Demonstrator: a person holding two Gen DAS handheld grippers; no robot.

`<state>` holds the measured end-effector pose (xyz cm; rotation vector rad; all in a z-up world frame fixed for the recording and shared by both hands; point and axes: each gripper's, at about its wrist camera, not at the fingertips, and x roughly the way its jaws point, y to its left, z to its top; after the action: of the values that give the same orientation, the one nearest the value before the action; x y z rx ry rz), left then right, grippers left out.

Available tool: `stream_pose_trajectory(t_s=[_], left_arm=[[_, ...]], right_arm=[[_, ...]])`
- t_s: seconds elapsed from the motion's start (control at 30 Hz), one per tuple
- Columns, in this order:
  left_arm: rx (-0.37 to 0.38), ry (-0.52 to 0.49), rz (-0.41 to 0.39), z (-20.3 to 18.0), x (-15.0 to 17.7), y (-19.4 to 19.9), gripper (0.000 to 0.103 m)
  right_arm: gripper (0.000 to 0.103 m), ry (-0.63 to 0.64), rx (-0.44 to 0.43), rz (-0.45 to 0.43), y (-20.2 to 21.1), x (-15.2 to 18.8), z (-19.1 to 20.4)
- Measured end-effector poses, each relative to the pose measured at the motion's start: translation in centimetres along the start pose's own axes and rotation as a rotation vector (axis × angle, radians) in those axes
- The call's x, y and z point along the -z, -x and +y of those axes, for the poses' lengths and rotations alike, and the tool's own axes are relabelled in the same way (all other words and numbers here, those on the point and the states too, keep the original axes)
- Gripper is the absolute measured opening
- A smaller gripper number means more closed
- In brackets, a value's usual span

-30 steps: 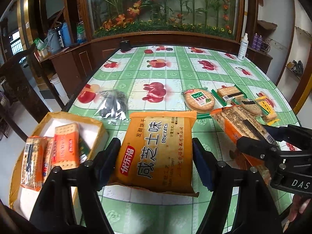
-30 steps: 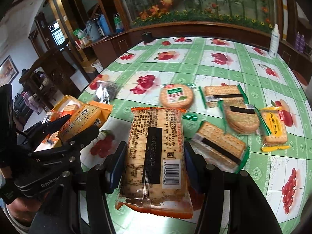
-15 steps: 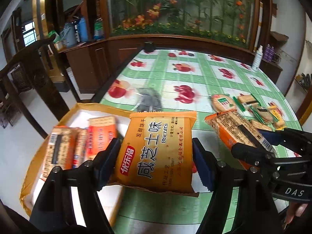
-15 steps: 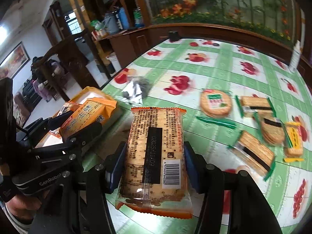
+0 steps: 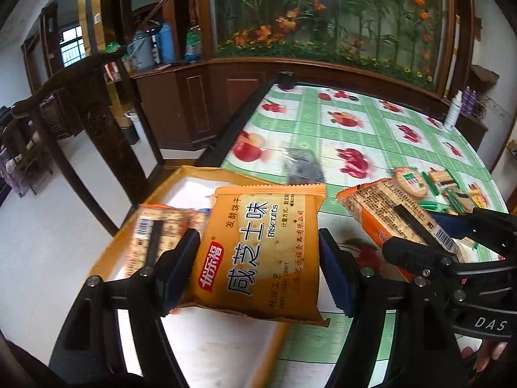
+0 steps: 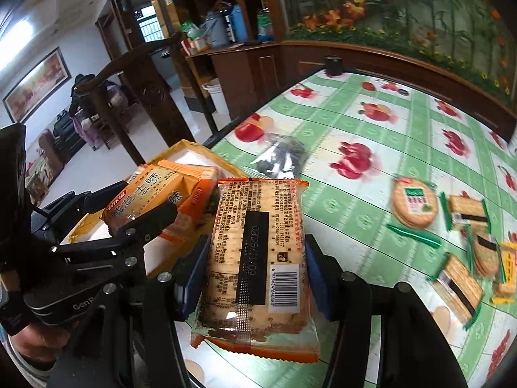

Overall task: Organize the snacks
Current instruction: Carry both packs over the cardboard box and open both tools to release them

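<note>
While both tools hang over the corner of a fruit-patterned table point(image 5: 371, 129), the left gripper point(image 5: 258, 268) has its blue pads pressed against the two sides of an orange biscuit bag point(image 5: 263, 252) printed with Chinese characters and the word "Biscuits". That bag sits above the edge of an open cardboard box point(image 5: 181, 177) with a white inside, where a clear pack of crackers point(image 5: 152, 236) lies by the box's left wall. To the right, the right gripper point(image 6: 255, 271) is clamped the same way on a clear-wrapped cracker pack point(image 6: 258, 258) with orange ends, its barcode side facing up; this pack is held over the tablecloth just beside the box. Farther along the table, a round biscuit pack point(image 6: 413, 203) and several green-edged cracker packs point(image 6: 465, 278) lie loose near the right edge, and a crumpled dark-and-silver wrapper point(image 6: 281, 158) rests beyond the box. A dark wooden chair point(image 5: 87, 103) stands on the floor at the left.
</note>
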<state>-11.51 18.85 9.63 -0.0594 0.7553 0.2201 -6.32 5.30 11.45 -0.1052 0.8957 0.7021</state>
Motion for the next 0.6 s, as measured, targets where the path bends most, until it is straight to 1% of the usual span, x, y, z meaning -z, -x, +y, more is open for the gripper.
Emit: stream_pose_trajectory(t_s=[0.37,0.47,0.6], left_arm=[[-0.101,0.051,0.005,6.5,-0.9,-0.8,0.074],[-0.113,0.066,0.021,7.6,-0.6,-1.4,0.074],[-0.122,0.081,0.044,9.0,-0.1,-2.3,0.074]], right_arm=[[0.056,0.064,-0.048,0.034,-4.1,-3.3,3.9],[0.056,0.081,-0.062,0.041,-5.2,-4.0,5.0],[0.056,0.093,-0.052,0.050,-6.5,-4.9,6.0]])
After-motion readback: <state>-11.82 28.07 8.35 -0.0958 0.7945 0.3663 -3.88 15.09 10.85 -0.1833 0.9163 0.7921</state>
